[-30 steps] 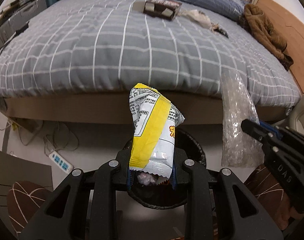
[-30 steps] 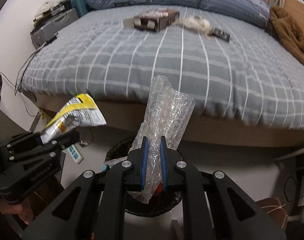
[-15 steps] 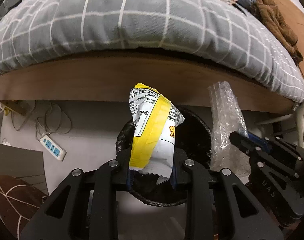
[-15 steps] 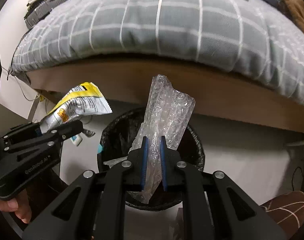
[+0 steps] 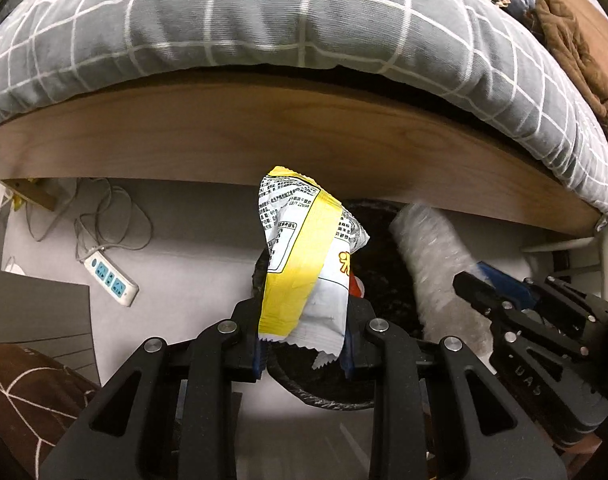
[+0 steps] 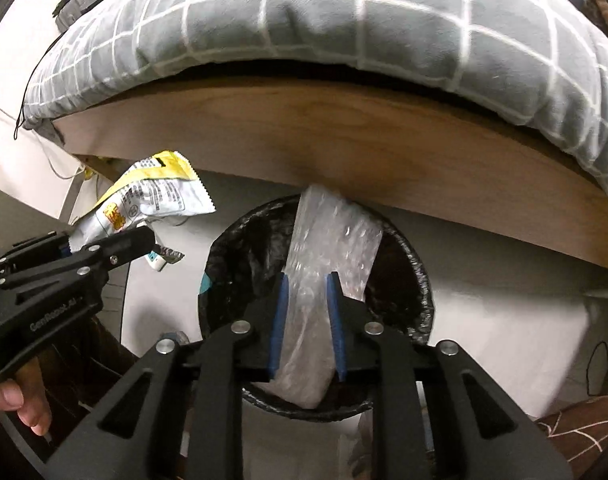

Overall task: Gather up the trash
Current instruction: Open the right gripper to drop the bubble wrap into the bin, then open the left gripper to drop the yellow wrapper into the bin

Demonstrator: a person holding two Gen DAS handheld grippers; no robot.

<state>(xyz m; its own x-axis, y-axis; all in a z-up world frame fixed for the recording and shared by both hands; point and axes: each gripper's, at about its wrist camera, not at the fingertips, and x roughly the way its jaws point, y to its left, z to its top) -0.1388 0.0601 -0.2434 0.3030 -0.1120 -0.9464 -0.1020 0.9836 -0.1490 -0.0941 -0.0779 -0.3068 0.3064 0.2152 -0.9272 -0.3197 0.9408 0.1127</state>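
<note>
A bed (image 5: 264, 20) in a grey checked quilt is looming over a black trash bin (image 6: 419, 280) on the floor. The left tool (image 5: 304, 344) is gripping a yellow snack wrapper (image 5: 304, 264) above the bin, while the right tool (image 6: 305, 320) is opening, bubble wrap (image 6: 327, 248) lying between its jaws over the bin.

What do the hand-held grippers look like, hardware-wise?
Both alike: the left hand-held gripper and the right hand-held gripper have matte black frames with triangular cutouts, silver round screw heads and blue finger pads. Faint embossed lettering marks the side bodies. No cables or sleeves visible.
</note>
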